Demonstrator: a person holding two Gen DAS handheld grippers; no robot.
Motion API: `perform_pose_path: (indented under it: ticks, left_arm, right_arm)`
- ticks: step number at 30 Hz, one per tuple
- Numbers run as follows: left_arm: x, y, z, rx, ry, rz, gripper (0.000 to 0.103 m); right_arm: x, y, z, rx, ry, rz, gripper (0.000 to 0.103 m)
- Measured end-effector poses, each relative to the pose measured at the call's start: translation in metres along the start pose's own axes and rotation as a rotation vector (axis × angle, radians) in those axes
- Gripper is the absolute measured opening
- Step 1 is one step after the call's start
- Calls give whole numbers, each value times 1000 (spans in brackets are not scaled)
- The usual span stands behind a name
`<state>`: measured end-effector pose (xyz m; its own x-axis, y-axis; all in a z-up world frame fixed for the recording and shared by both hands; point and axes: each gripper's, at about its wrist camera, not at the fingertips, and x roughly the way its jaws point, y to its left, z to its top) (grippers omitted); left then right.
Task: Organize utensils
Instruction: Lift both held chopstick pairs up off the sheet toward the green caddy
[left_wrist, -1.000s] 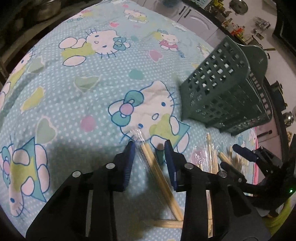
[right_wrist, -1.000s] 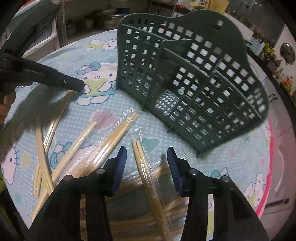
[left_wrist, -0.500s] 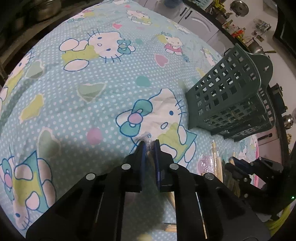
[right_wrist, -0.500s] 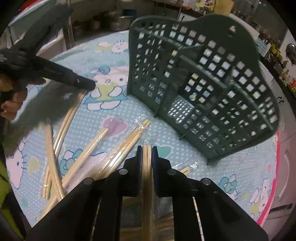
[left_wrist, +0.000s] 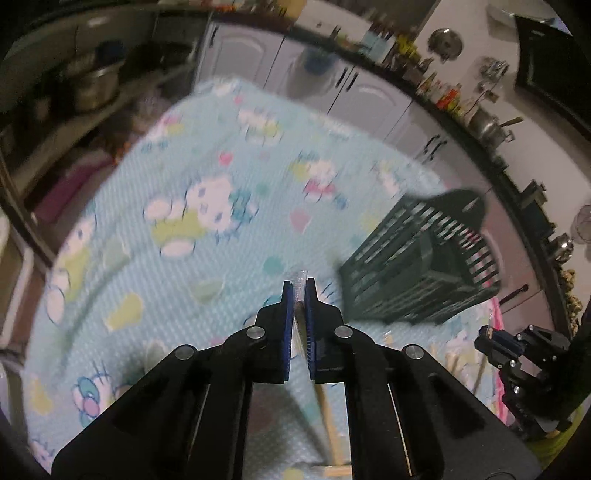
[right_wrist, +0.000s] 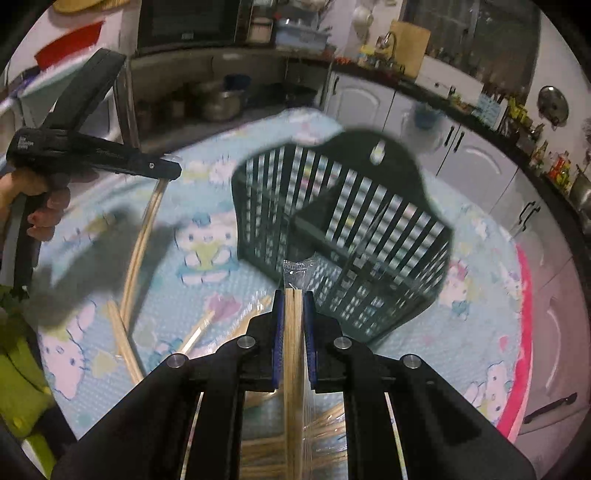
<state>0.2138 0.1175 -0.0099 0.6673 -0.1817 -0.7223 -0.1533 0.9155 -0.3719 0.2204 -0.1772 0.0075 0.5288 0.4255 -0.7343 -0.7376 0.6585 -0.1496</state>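
My left gripper (left_wrist: 299, 291) is shut on a plastic-wrapped pair of chopsticks (left_wrist: 300, 277), lifted above the Hello Kitty cloth. My right gripper (right_wrist: 293, 297) is shut on another wrapped pair of chopsticks (right_wrist: 293, 332), raised in front of the dark green slotted utensil basket (right_wrist: 343, 236). The basket also shows in the left wrist view (left_wrist: 421, 273), to the right. In the right wrist view the left gripper (right_wrist: 168, 171) holds its chopsticks (right_wrist: 142, 243) hanging down at the left. The right gripper (left_wrist: 487, 338) shows at the far right of the left wrist view.
Several more wrapped chopsticks (right_wrist: 122, 343) lie on the tablecloth (right_wrist: 476, 295) near the front edge. Kitchen cabinets (right_wrist: 476, 162) and a counter with bottles ring the far side. Metal pots (right_wrist: 221, 105) stand on a low shelf behind.
Both grippers closed on wrapped chopstick pairs and have lifted them off the cloth. The views now tilt up and are blurred by motion.
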Motion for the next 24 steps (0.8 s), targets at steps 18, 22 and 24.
perform_pose_path:
  ticks: [18,22,24]
  left_arm:
    - [-86,-109,34,222,-230,-127,3]
    - [-96,-128,44,259,-266,-133,3]
    - [-102,-134,50,267,-284,-138,3]
  right_arm:
    - [-110,-18,44,128,-315,-5,10]
    - [-129,-28,55,160,-378,-12,10]
    - [-140,-34,61,173,-412,-27,10]
